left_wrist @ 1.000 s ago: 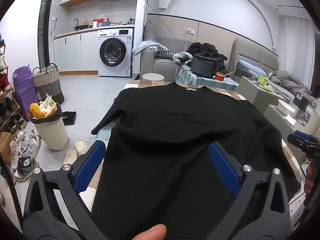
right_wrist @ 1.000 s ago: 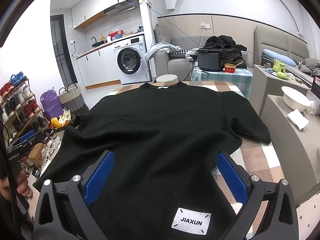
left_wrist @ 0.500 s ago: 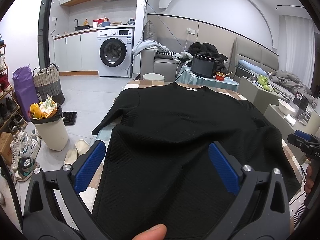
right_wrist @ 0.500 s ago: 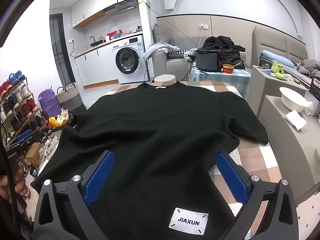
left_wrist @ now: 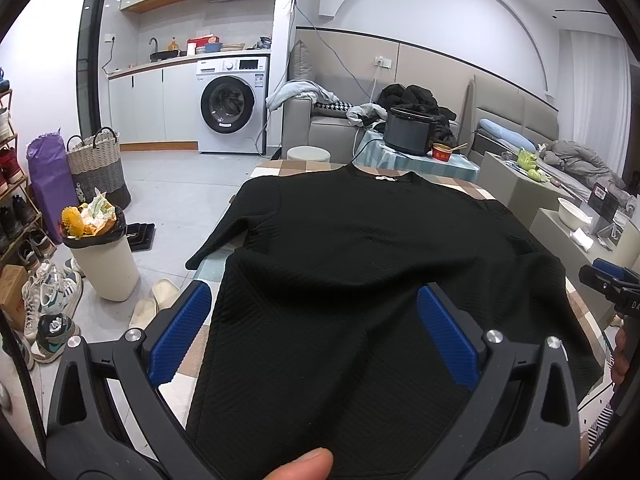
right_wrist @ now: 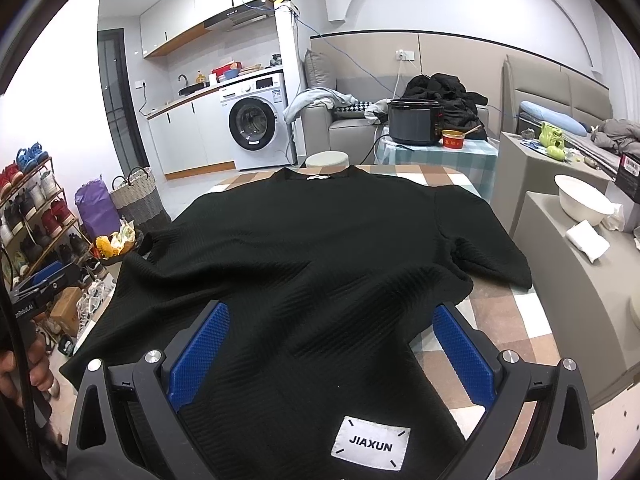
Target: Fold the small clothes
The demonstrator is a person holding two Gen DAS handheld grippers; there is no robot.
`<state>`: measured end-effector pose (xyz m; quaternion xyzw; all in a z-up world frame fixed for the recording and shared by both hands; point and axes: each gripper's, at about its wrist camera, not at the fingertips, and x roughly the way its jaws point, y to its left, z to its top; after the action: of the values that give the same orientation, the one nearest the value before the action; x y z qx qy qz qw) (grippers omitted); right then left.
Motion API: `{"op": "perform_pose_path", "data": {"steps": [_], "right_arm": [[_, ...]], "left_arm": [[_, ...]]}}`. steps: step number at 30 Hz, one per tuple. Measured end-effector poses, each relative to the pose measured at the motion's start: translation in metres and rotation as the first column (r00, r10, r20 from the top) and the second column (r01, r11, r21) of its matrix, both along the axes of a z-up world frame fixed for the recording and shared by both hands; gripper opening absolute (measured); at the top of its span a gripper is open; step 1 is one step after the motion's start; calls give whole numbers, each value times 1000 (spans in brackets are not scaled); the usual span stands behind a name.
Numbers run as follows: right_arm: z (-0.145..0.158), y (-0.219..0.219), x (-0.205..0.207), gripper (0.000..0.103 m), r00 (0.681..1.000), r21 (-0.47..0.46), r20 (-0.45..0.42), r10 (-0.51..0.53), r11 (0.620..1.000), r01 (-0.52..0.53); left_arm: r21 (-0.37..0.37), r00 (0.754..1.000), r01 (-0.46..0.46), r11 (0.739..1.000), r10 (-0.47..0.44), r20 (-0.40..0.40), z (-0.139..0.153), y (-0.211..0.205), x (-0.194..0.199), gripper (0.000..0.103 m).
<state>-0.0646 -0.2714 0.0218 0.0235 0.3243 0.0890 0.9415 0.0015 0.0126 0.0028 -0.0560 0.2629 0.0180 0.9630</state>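
A black ribbed sweater (left_wrist: 360, 248) lies spread flat on a checkered table (left_wrist: 288, 166), neck at the far end, sleeves out to both sides. It also shows in the right wrist view (right_wrist: 320, 240), with a white JIAXUN label (right_wrist: 370, 442) near the hem. My left gripper (left_wrist: 314, 320) is open and empty, its blue pads over the left part of the hem. My right gripper (right_wrist: 332, 340) is open and empty over the right part of the hem.
A full waste bin (left_wrist: 100, 248), slippers and shoes sit on the floor left of the table. A grey side unit with a white bowl (right_wrist: 584, 200) stands close on the right. A rice cooker (right_wrist: 416, 122) sits on a table beyond the far end.
The right gripper has shifted slightly, so the sweater sits a little differently in its view. The left gripper has barely moved. Both stay open.
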Motion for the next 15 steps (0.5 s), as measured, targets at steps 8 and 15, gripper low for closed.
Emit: {"op": "perform_pose_path", "data": {"steps": [8, 15], "right_arm": [[0, 0, -1, 103, 1000, -4, 1, -1, 1000, 1], [1, -1, -1, 103, 1000, 2, 3, -3, 1000, 3]], "left_arm": [[1, 1000, 0, 1000, 0, -1, 1, 0, 0, 102], [1, 1000, -1, 1000, 1, -2, 1, -1, 0, 102]]}}
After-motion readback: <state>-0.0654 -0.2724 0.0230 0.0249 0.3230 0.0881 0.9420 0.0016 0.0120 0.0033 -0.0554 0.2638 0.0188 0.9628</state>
